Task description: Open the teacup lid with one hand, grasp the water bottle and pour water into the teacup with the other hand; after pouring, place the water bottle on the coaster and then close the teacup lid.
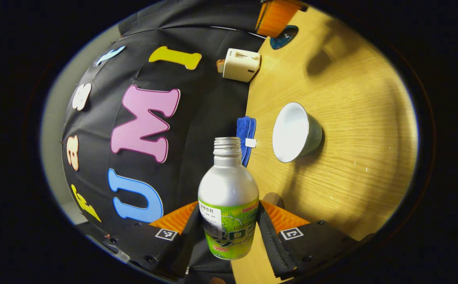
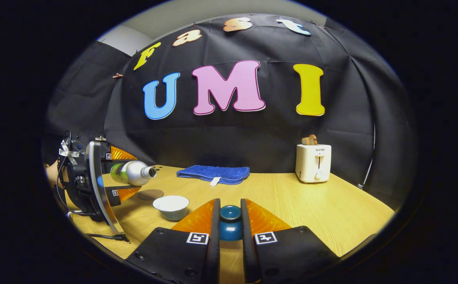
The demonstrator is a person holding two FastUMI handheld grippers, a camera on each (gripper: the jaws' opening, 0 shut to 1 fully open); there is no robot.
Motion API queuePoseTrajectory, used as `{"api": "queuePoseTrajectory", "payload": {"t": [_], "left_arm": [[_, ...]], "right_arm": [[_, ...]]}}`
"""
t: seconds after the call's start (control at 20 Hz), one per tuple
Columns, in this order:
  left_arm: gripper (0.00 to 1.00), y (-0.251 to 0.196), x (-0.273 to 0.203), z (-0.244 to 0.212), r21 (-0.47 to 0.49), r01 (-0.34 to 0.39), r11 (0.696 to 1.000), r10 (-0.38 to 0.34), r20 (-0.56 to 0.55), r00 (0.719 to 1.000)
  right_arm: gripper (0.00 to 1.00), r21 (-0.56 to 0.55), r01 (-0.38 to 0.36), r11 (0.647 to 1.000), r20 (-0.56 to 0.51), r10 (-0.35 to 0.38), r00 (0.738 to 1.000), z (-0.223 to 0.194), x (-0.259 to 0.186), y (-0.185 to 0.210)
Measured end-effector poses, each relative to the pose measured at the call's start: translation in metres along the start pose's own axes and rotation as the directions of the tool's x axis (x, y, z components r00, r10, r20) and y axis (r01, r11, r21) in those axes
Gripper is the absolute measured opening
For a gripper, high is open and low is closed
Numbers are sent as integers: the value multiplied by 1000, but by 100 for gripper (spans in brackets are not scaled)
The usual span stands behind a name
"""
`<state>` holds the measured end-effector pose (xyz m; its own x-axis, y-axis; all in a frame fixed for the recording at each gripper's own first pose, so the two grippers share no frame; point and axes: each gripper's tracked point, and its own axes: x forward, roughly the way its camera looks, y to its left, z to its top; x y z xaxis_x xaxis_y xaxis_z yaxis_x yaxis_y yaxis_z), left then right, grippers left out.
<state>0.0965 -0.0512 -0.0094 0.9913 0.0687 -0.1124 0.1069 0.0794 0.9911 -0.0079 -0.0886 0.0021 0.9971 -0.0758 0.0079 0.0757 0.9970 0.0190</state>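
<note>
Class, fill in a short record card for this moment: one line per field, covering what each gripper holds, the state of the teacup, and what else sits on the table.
left gripper: shut on the water bottle, which is tilted on its side, cap off, mouth toward the teacup
right gripper: shut on the teacup lid, held off the cup
teacup: uncovered, upright on the wooden table
coaster: bare, beside the teacup
blue cloth: folded, at the table's back edge
toaster: back right, bread in its slot
</note>
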Motion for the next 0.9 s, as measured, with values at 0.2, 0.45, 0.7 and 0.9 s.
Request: {"api": "queuePoseTrajectory", "payload": {"t": [0.2,0.45,0.7,0.9], "left_arm": [[79,-1,6,-2,110,-9,994,10,-10,1000],[79,1,12,-1,186,-3,983,6,-16,1000],[79,10,13,2,293,-34,956,37,-7,999],[79,15,15,1,366,-55,929,60,-4,998]], "right_arm": [[28,-1,0,1000,1,0,1000,0,-1,0],[28,0,0,1000,1,0,1000,-1,-1,-1],[28,0,0,1000,2,0,1000,-1,-1,0],[27,1,-2,1000,2,2,1000,-1,-1,0]]}}
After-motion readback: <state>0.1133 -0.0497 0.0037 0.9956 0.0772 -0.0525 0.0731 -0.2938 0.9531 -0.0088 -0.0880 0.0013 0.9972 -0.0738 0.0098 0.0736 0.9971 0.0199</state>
